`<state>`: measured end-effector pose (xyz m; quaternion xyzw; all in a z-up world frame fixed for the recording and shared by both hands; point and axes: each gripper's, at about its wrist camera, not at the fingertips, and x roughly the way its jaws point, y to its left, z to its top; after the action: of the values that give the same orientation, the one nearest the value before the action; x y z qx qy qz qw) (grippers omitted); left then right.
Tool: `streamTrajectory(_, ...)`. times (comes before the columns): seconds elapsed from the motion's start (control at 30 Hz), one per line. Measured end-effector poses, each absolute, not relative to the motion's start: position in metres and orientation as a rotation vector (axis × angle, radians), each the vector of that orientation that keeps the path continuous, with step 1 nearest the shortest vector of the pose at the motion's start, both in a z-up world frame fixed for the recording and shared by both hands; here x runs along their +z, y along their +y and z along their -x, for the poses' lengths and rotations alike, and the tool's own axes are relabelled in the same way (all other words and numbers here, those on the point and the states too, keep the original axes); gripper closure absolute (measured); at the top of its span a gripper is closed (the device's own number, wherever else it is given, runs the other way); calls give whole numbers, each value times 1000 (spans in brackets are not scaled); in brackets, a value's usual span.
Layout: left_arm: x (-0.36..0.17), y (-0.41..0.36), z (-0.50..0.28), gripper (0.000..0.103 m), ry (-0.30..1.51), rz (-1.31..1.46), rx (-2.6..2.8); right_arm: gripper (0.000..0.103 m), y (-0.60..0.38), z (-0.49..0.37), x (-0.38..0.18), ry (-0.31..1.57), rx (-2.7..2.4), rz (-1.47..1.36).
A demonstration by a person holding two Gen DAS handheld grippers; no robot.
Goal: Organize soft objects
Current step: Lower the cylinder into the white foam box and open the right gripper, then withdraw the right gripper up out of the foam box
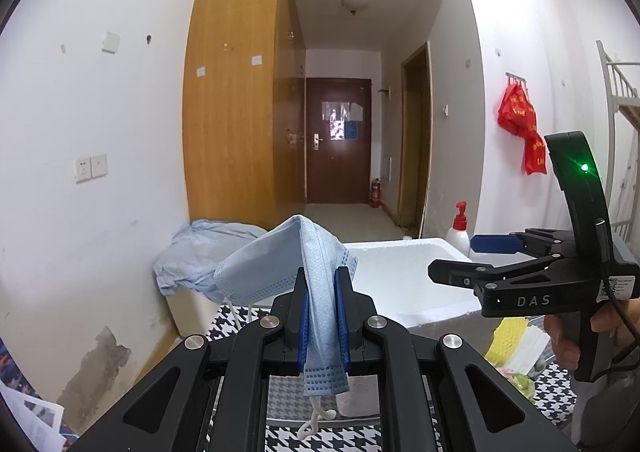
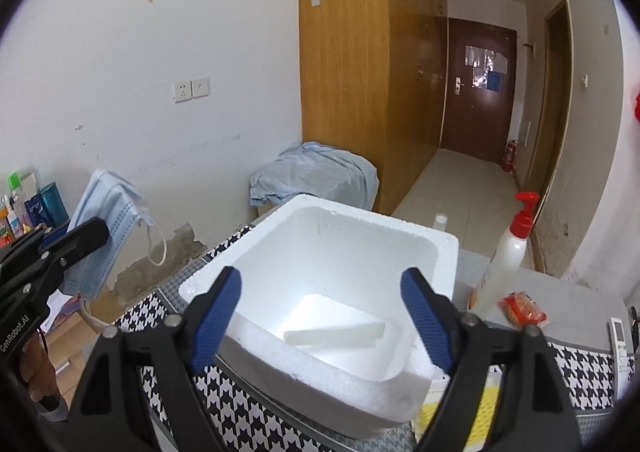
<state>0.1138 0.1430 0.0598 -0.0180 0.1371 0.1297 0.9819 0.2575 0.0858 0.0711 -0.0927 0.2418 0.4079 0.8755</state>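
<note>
My left gripper (image 1: 322, 312) is shut on a light blue face mask (image 1: 280, 268) and holds it in the air, left of a white foam box (image 1: 404, 276). The mask folds over the fingers and its ear loop hangs below. The mask (image 2: 108, 219) and left gripper (image 2: 86, 234) also show at the left of the right wrist view. My right gripper (image 2: 322, 316) is open and empty, just above the near rim of the foam box (image 2: 280, 228). A white foam slab (image 2: 336, 326) lies inside the box. The right gripper (image 1: 452, 258) shows open in the left wrist view.
The box stands on a houndstooth cloth (image 2: 240, 408). A white pump bottle with a red top (image 2: 508, 248), a red packet (image 2: 522, 308) and a remote (image 2: 622, 336) sit to the right. A blue cloth (image 2: 316, 171) covers something behind the box. A yellow mesh item (image 1: 508, 336) lies by the box.
</note>
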Motion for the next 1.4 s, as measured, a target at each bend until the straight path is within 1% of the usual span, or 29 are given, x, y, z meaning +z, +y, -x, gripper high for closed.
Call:
streamTrajectory(0.23, 64, 137, -116, 90, 267, 12, 242, 10, 73, -258, 74, 493, 830, 174)
streamTrajectory(0.47, 67, 133, -124, 90, 265, -3, 225, 9, 57, -256, 74, 482, 811, 169)
streamTrajectory(0.67, 70, 125, -135, 90, 272, -17, 193, 6, 40, -256, 71, 477, 783, 161)
streamTrajectory(1.4, 65, 100, -202, 90, 383, -33, 93, 5, -31, -260, 60, 470, 662, 107)
